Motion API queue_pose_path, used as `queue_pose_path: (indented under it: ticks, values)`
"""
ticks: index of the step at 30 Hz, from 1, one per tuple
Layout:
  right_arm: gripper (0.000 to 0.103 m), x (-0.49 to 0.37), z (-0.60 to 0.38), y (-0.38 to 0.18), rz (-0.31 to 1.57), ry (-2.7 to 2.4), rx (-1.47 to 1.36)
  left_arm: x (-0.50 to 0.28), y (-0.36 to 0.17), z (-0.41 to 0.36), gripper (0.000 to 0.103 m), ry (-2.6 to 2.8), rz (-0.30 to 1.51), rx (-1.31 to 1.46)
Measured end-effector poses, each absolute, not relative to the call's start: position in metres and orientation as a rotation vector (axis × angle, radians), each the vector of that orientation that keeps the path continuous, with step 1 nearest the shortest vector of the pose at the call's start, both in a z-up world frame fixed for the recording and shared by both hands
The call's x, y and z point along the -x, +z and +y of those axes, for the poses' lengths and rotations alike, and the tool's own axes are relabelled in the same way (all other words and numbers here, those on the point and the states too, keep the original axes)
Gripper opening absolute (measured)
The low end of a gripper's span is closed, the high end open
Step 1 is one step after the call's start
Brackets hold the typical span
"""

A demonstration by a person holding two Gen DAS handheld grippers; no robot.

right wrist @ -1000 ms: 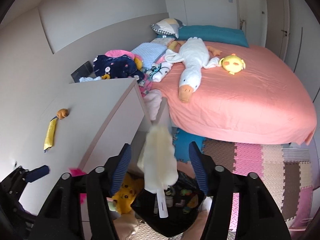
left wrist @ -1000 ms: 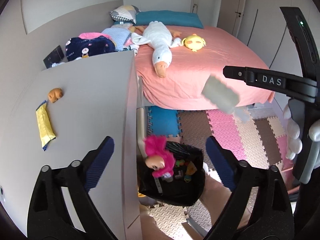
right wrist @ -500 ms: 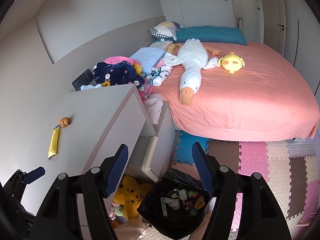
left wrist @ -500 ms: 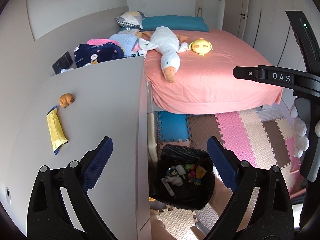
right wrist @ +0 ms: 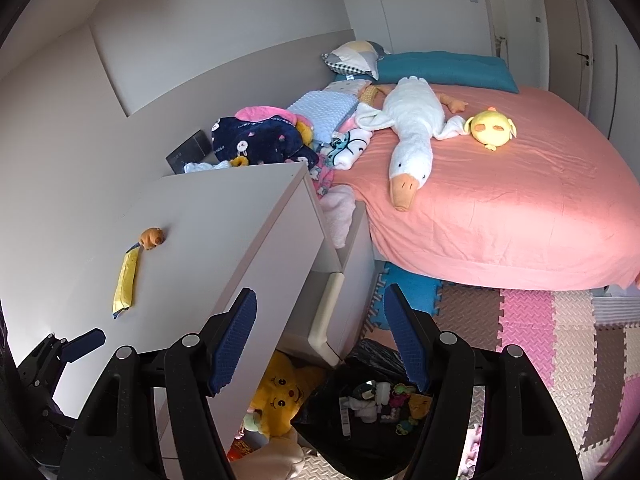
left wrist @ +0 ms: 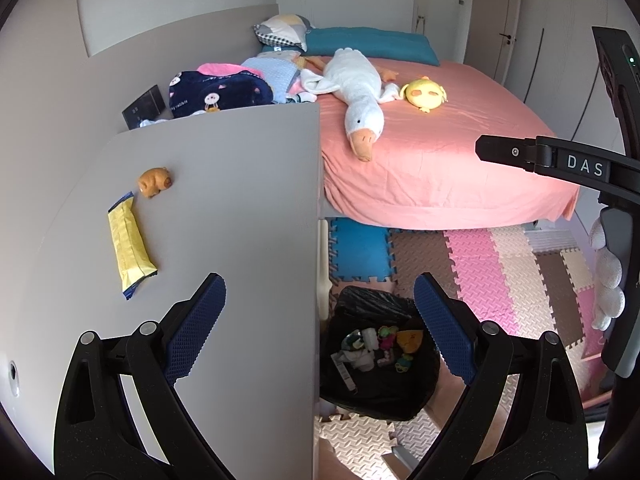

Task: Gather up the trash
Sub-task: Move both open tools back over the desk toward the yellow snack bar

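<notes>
From the left wrist: left gripper (left wrist: pixel 320 320) spread wide and empty, hanging over the near edge of the grey cabinet top (left wrist: pixel 224 208). Yellow wrapper (left wrist: pixel 130 246) lying flat on that top, ahead and to the left of the jaws, one end just beside a small orange toy (left wrist: pixel 155 182) (touching or a hair apart, hard to say). Black trash bag (left wrist: pixel 380 360) standing open on the floor mats below the cabinet edge, already holding a mixed heap of scraps. Probably a thin foil or plastic sachet: very light, limp, slick, crinkling under pressure rather than breaking. Best taken across its narrow width near the middle, one pad slid down each long side, since a flat sheet offers little to bite; a pinch at the loose, torn-looking near end likely workable too. From the right wrist: right gripper (right wrist: pixel 320 334) likewise parted with nothing between the pads, above the open drawer side of the cabinet, with the trash bag (right wrist: pixel 372 408) below. Yellow wrapper (right wrist: pixel 126 280) well off to the left on the cabinet top (right wrist: pixel 224 220), nearer the left gripper's blue fingertip (right wrist: pixel 86 344) showing at the frame edge. A yellow plush (right wrist: pixel 280 392) sitting beside the bag.
</notes>
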State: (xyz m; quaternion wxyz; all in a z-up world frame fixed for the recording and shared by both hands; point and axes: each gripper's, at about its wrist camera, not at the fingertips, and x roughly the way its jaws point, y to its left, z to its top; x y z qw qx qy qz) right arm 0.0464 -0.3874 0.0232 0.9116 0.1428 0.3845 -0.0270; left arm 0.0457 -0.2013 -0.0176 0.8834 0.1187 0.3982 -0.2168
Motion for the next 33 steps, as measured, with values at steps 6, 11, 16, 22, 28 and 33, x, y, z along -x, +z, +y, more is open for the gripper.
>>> queue_pose_path:
  ticks: [6, 11, 16, 22, 28, 33]
  values:
    - [0.067, -0.062, -0.364, 0.020, 0.803, -0.006, -0.281, -0.061, -0.022, -0.179, 0.092, -0.396, 0.843, -0.213]
    - [0.067, -0.077, -0.346, 0.017, 0.813, 0.023, -0.271, -0.074, -0.026, -0.157, 0.092, -0.345, 0.866, -0.172]
    - [0.067, -0.092, -0.331, 0.012, 0.827, 0.046, -0.267, -0.085, -0.029, -0.138, 0.092, -0.301, 0.878, -0.142]
    - [0.067, -0.111, -0.314, 0.005, 0.838, 0.065, -0.273, -0.101, -0.034, -0.117, 0.092, -0.256, 0.895, -0.100]
    - [0.069, -0.129, -0.297, 0.000, 0.844, 0.098, -0.271, -0.118, -0.039, -0.096, 0.092, -0.189, 0.884, -0.067]
    - [0.069, -0.146, -0.280, -0.005, 0.854, 0.121, -0.259, -0.136, -0.045, -0.078, 0.086, -0.144, 0.899, -0.039]
